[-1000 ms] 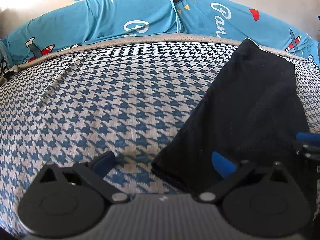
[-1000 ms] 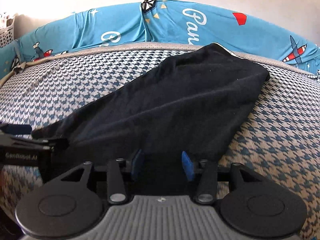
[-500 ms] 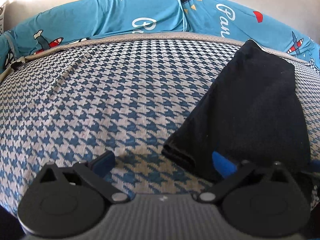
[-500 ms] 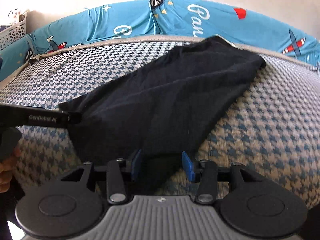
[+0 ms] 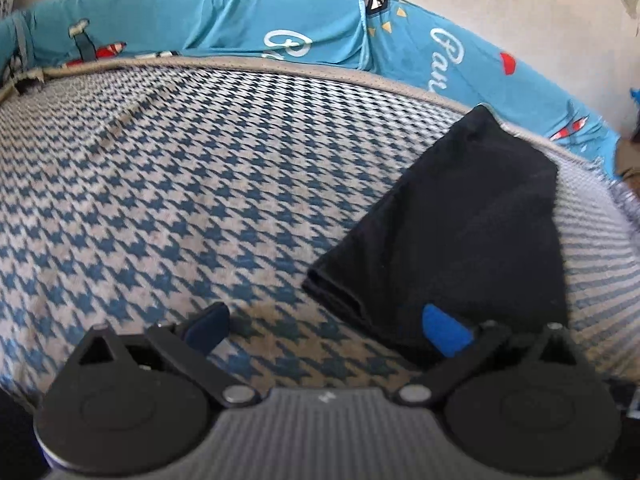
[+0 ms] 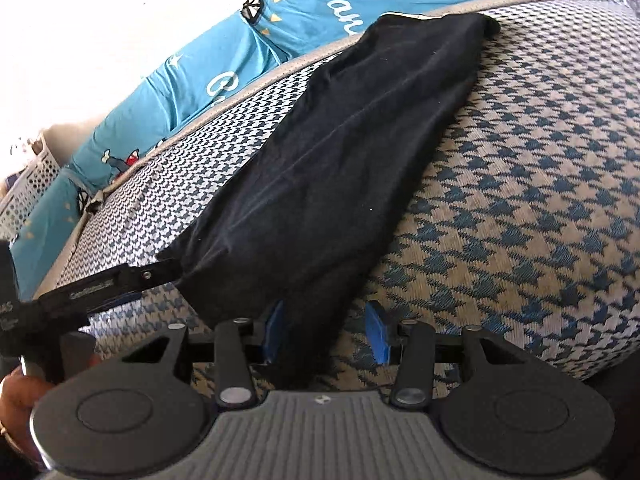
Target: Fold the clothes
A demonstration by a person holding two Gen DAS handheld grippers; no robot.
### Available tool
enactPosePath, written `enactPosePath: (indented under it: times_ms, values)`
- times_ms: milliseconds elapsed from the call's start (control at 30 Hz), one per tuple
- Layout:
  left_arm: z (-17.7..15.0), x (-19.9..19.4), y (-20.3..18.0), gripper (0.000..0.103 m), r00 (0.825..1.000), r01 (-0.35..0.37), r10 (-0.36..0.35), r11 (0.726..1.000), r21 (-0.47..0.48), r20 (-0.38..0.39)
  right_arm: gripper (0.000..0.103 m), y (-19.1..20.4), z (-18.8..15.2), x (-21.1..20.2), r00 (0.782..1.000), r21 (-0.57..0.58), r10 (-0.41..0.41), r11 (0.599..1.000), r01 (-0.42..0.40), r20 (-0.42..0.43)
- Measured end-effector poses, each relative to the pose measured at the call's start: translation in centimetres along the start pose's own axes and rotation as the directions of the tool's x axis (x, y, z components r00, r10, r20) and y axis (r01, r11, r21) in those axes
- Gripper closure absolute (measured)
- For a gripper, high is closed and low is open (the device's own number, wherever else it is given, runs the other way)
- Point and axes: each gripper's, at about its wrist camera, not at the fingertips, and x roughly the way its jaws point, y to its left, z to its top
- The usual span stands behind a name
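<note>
Both tongs gape unloaded: our right gripper [image 6: 325, 330] straddles the near end of the black garment [image 6: 344, 152], long axis running to one o'clock across the houndstooth bed [image 6: 540, 184]; left gripper [image 5: 326, 326] beside it.

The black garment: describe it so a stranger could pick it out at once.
Start from the houndstooth bed cover edged at the back by a turquoise cartoon-print bumper. The black garment lies on that cover as a long folded strip. It is the only plain, dark thing there; everything around it is patterned.
</note>
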Motion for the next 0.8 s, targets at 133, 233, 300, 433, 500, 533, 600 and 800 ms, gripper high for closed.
enactPosePath:
  times_ms: [133, 233, 300, 433, 500, 533, 600, 800]
  values:
    - [0.0, -0.4, 0.3, 0.000, 0.994, 0.105, -0.105, 0.993, -0.058, 0.000, 0.063, -0.6, -0.1, 0.4, 0.997, 0.075, 0.077, 0.994, -0.075, -0.020]
    - [0.0, -0.3, 0.4, 0.000, 0.984, 0.177, -0.178, 0.980, -0.091, -0.004, 0.064, -0.7, -0.3, 0.7, 0.996, 0.096, 0.083, 0.992, -0.081, -0.020]
    - [0.0, -0.3, 0.2, 0.000, 0.978, 0.206, -0.207, 0.974, -0.091, -0.009, 0.065, -0.7, -0.4, 0.7, 0.996, 0.104, 0.082, 0.991, -0.080, -0.018]
    - [-0.3, -0.2, -0.4, 0.000, 0.961, 0.272, -0.276, 0.958, -0.086, -0.031, 0.071, -1.1, -0.5, 0.8, 0.996, 0.153, 0.092, 0.984, -0.089, -0.016]
    - [-0.5, -0.2, -0.8, 0.000, 0.955, 0.290, -0.294, 0.954, -0.075, -0.043, 0.078, -1.4, -0.6, 0.8, 0.995, 0.179, 0.097, 0.979, -0.092, -0.016]
    - [-0.6, -0.1, -0.9, 0.000, 0.953, 0.297, -0.300, 0.952, -0.070, -0.047, 0.080, -1.5, -0.6, 0.8, 0.995, 0.190, 0.098, 0.977, -0.093, -0.018]
    - [-0.7, 0.0, -1.1, 0.000, 0.952, 0.299, -0.302, 0.952, -0.061, -0.051, 0.084, -1.8, -0.6, 0.9, 0.992, 0.215, 0.123, 0.970, -0.114, -0.029]
    - [-1.0, 0.1, -1.5, 0.000, 0.948, 0.311, -0.313, 0.949, -0.042, -0.059, 0.084, -1.2, -0.6, 1.2, 0.994, 0.190, 0.107, 0.977, -0.101, -0.024]
